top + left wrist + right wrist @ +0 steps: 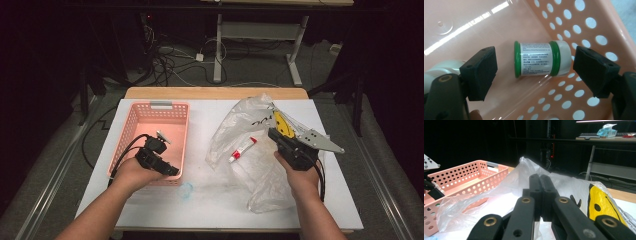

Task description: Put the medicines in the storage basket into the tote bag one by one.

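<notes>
Green-banded white-capped jar [541, 59] lying sideways in pink basket [599, 22], between released left gripper [534, 72] pads, untouched; right gripper [540, 195] clenched above plastic bag [486, 195].

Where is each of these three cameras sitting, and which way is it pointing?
High view: above the person's side, looking forward and down on the table; both forearms and hands show.
Left gripper view: rides the left gripper, looking into the pink basket at a green-banded jar; jaws open.
Right gripper view: rides the right gripper, looking level over the plastic bag; jaws shut.
Shared: all three show the basket.
</notes>
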`<state>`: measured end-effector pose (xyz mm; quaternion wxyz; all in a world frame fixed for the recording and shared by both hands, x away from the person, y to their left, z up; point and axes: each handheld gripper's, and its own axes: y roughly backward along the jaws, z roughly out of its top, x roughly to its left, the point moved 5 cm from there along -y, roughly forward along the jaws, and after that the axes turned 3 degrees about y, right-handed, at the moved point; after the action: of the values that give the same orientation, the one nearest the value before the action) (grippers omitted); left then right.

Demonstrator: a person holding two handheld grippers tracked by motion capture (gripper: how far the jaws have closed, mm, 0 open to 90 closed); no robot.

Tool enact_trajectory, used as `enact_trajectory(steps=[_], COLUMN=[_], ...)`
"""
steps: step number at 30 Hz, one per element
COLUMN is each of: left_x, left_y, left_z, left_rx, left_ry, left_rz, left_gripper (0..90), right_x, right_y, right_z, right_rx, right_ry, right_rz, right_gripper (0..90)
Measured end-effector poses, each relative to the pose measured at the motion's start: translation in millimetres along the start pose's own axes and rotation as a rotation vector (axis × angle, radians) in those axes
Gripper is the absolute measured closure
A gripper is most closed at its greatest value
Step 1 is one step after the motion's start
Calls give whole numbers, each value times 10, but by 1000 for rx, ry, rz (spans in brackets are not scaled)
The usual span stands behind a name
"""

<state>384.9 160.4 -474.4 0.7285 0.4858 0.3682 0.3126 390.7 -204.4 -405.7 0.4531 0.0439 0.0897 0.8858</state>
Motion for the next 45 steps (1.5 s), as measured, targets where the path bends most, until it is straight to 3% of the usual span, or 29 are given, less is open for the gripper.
enact_trajectory(steps=[2,5,7,17,26,28,36,45], left_x=[-6,0,14,112,117,115,98,65], left_y=[-19,-40,-50,-92,-162,-162,-140,-62], left_z=[15,43,57,78,119,116,100,89], left_rx=[21,47,59,115,173,170,139,44], left_ry=[10,9,17,59,46,37,16,19], left_rz=[-13,4,-10,8,42,49,68,15], left_gripper=[196,197,218,246,283,332,347,349], right_x=[2,2,3,-4,-5,-3,-1,-7], right_y=[1,4,8,14,15,15,20,21], right_z=[0,0,2,10,9,10,15,13], right_rx=[0,0,0,-5,-5,-5,-8,-7], right_ry=[0,1,-2,-6,-1,-3,-8,-8], right_rz=[1,1,1,-2,0,0,-1,-1], right_gripper=[900,900,900,900,900,900,900,900])
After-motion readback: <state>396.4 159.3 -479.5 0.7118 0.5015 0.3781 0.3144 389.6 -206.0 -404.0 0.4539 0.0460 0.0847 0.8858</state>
